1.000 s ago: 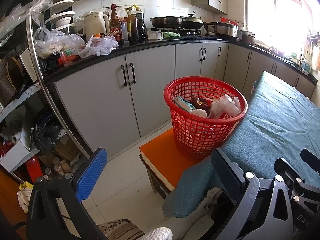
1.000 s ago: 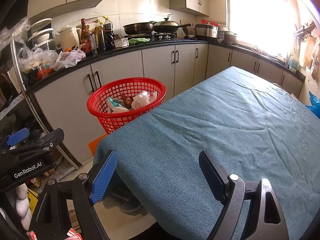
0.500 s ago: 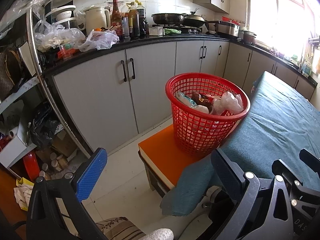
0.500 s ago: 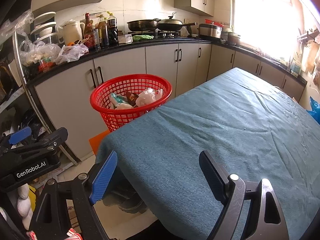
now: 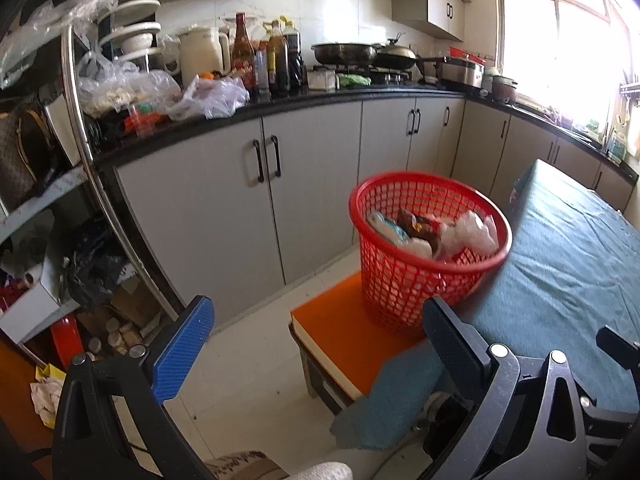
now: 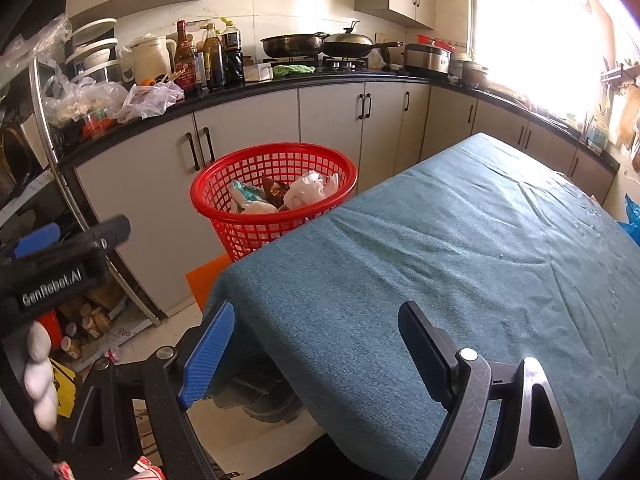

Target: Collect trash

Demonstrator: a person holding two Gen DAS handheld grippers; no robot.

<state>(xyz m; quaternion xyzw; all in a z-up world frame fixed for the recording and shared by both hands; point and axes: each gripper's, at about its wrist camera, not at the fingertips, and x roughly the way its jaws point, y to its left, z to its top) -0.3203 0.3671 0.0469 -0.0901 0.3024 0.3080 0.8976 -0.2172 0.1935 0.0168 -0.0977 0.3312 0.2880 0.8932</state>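
A red mesh basket (image 5: 404, 288) stands on an orange stool (image 5: 344, 340) beside the table; it also shows in the right wrist view (image 6: 256, 228). It holds wrappers and crumpled white plastic trash (image 5: 432, 232). My left gripper (image 5: 320, 344) is open and empty, low over the floor in front of the stool. My right gripper (image 6: 316, 344) is open and empty, over the near corner of the table with the teal cloth (image 6: 460, 248). The left gripper's body (image 6: 52, 280) shows at the left of the right wrist view.
Grey cabinets (image 5: 224, 216) under a black counter (image 5: 280, 104) crowded with bottles, bags and pans run behind the basket. A metal rack (image 5: 80, 160) with clutter stands at the left. Shoes (image 6: 264, 400) lie under the table corner.
Both views have tilted and shifted a little, so the basket sits lower and further right in the frames. Both grippers stay open and empty.
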